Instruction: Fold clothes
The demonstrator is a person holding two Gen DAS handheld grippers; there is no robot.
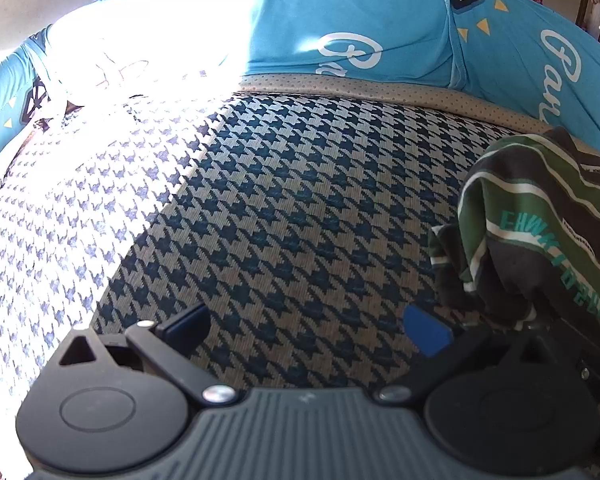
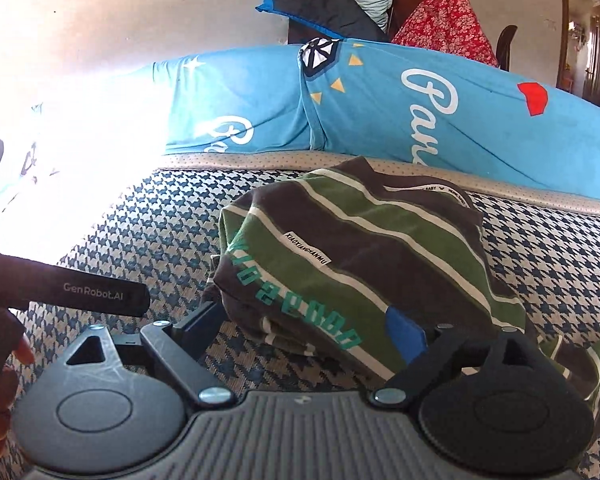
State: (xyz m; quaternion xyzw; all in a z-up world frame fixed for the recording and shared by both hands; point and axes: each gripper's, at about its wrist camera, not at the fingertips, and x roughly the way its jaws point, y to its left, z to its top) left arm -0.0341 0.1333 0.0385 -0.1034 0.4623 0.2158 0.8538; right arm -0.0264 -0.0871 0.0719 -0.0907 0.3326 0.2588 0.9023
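The striped shirt lies bunched in a rough fold on the houndstooth mat, near the blue pillows. The right gripper hangs over its near edge, jaws spread wide; the cloth seems loose between them, though one pad is half hidden. The left gripper waits beside it, jaws wide and empty, likely leaving room.
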